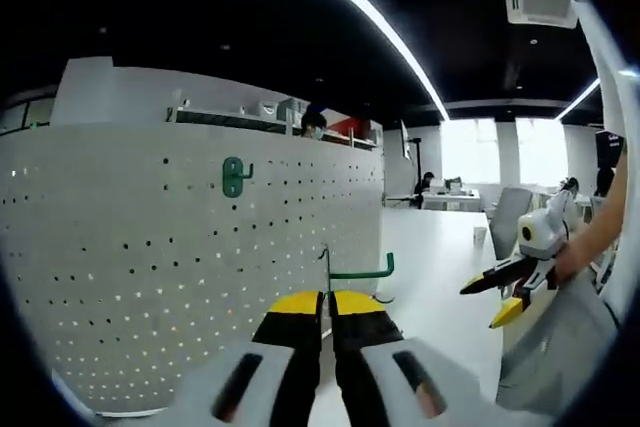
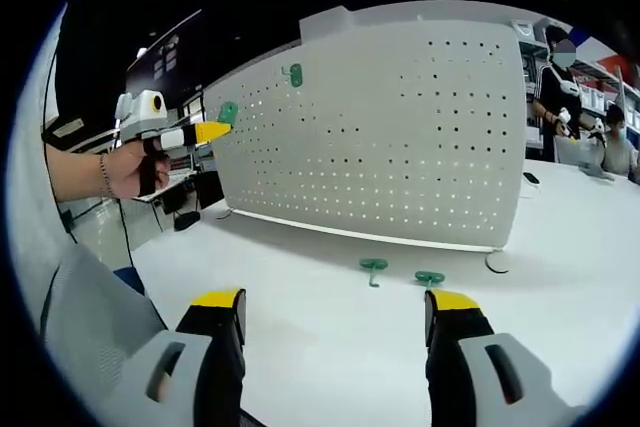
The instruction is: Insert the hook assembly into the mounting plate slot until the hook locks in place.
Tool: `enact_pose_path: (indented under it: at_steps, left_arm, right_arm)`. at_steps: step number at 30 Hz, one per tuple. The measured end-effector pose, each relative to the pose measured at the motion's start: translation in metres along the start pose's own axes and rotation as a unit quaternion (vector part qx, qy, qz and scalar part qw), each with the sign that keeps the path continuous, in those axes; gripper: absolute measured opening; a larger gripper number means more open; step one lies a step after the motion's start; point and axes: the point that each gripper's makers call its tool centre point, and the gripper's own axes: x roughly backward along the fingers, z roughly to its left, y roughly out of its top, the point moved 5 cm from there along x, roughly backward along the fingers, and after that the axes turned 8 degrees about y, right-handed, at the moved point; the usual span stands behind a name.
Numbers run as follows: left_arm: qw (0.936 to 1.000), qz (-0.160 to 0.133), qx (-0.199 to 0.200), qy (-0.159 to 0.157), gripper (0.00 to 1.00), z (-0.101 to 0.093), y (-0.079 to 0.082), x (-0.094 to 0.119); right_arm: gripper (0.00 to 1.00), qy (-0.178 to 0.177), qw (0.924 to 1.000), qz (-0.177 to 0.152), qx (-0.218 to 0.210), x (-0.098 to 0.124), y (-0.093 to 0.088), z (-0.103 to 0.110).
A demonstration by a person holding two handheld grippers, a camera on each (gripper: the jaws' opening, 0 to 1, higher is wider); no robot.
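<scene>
- Two green hooks (image 2: 373, 267) lie loose on the white table (image 2: 330, 337) in the right gripper view, side by side just in front of the bottom edge of the white pegboard (image 2: 400, 137); the second one (image 2: 430, 277) lies to the right of the first.
- One green hook (image 1: 233, 176) is already mounted on the pegboard's (image 1: 150, 277) face in the left gripper view, high up and left of the middle; the right gripper view shows a mounted hook (image 2: 293, 74) near the board's upper left corner.
- Left gripper (image 1: 326, 309): its yellow-tipped jaws stand close together and pinch a green hook assembly (image 1: 362, 271), whose thin wire stem rises between the tips and whose green arm runs off to the right with an upturned end.
- That held hook sits just before the pegboard's right-hand edge; whether it touches the board cannot be told.
- In the right gripper view the left gripper (image 2: 214, 131) is held up in a person's hand (image 2: 130, 167) at the board's left edge, with a green piece (image 2: 229, 112) at its yellow tip.
- Right gripper (image 2: 335, 309): its jaws are spread wide with nothing between them, above bare table, the loose hooks lying beyond the tips.
- In the left gripper view the right gripper (image 1: 505, 292) appears at the right, held well away from the board, its jaws apart.
- People stand behind the board, beyond its upper right corner.
</scene>
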Motion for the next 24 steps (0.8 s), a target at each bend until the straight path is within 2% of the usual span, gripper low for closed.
enact_pose_path:
  at_steps: [5, 8, 11, 16, 24]
  left_arm:
    - [1.0, 0.0, 0.002, 0.003, 0.02, 0.001, 0.0, 0.0]
    - [1.0, 0.001, 0.002, 0.004, 0.02, 0.001, -0.001, 0.001]
    - [1.0, 0.006, 0.004, 0.004, 0.02, 0.0, -0.003, 0.001]
    - [0.9999, 0.006, 0.006, 0.006, 0.02, 0.0, -0.003, 0.002]
    - [0.9999, 0.005, 0.012, 0.011, 0.02, -0.001, -0.005, 0.003]
  right_arm:
    - [0.71, 0.002, 1.0, -0.008, 0.002, 0.001, 0.004, 0.001]
    - [0.72, 0.01, 0.9994, -0.034, 0.001, 0.002, 0.015, 0.004]
    - [0.71, 0.031, 0.996, -0.083, 0.005, 0.003, 0.032, 0.01]
    - [0.71, 0.053, 0.9911, -0.121, 0.012, 0.005, 0.05, 0.019]
    - [0.72, 0.077, 0.9878, -0.135, 0.011, 0.001, 0.06, 0.026]
